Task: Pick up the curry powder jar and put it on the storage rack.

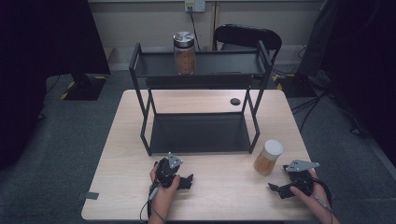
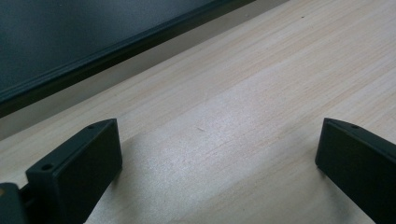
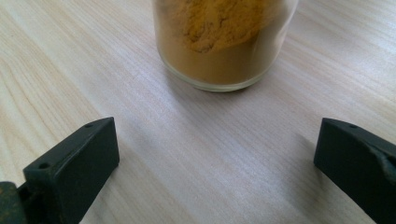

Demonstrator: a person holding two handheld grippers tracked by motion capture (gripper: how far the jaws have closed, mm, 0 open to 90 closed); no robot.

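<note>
— Right gripper (image 1: 276, 190) first: fingers (image 3: 70, 163) spread wide, nothing between them, low over the counter (image 1: 219, 186). Dead ahead along their line, near but not touching, the jar of orange powder (image 3: 224, 42) — glass base flat on the wood, centred in the gap.

— Seen from above?

— Same jar (image 1: 268, 157), white-lidded, upright, long axis vertical, just ahead and to the left of the right gripper near the right-hand part of the counter. Clearly nearer that hand than the other.

— And the left gripper (image 1: 187, 182)?

— Also wide open, fingers (image 2: 77, 163) holding nothing, resting near the front middle of the counter, well apart from the jar. Bare wood ahead, with the dark lower tray of the rack (image 2: 93, 37) beyond.

— Room for moving?

— Plenty around the jar: open wood on all sides, the rack's front right leg (image 1: 255, 135) close behind it, the counter's right edge not far off. Probably a straight push forward to bring the fingers either side of the glass, then a squeeze across the round body. Worth watching: a nudge from one finger before closing could tip or slide the jar toward that leg.

— Beyond?

— Black two-tier rack (image 1: 140, 65), lower shelf bare, a second jar with a metal lid (image 1: 184, 52) on the top shelf.
</note>
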